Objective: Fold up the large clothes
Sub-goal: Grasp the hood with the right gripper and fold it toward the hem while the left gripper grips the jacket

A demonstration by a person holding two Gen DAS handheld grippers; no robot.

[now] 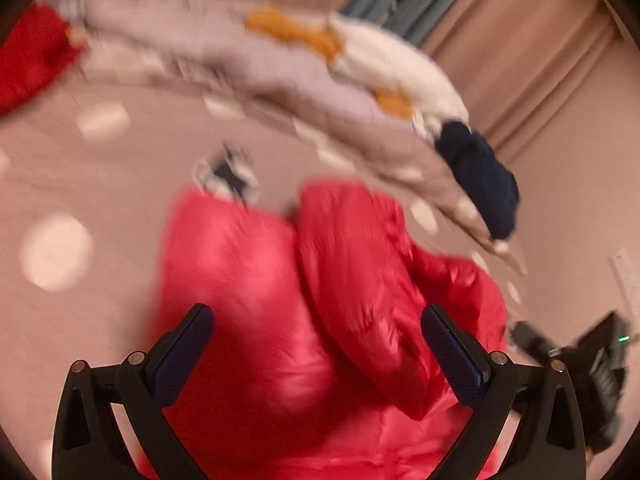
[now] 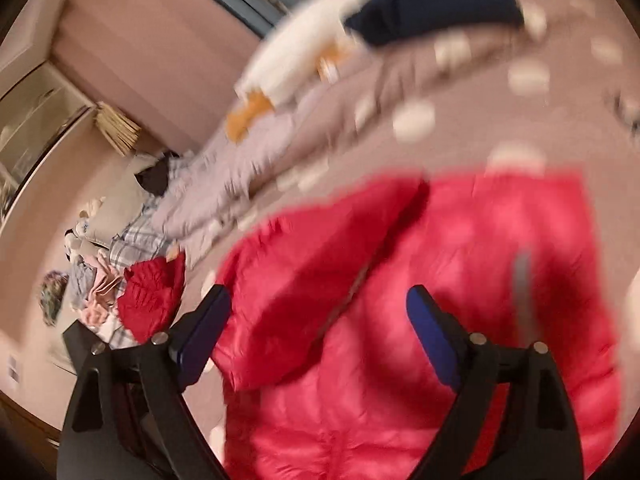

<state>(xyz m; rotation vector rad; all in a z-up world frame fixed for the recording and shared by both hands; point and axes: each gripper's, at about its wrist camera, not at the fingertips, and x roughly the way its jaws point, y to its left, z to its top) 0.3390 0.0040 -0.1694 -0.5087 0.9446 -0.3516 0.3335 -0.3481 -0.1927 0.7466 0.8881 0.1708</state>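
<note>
Both the left tongs (image 1: 316, 354) and right tongs (image 2: 318, 334) gape empty above the red puffy jacket (image 1: 320, 280) lying half-folded on the dotted bed (image 1: 100, 184), whose slippery, springy fabric may well unfold once released.

My left gripper (image 1: 316, 336) tilts downward with its jaws spread wide, the dark blue pads (image 1: 452, 356) facing each other and nothing pinched between them. My right gripper (image 2: 320, 328) also angles downward, jaws parted wide, its blue pads (image 2: 430, 336) pressing on nothing. In the left view, my right gripper appears as a dark blurred shape low at the right.
</note>
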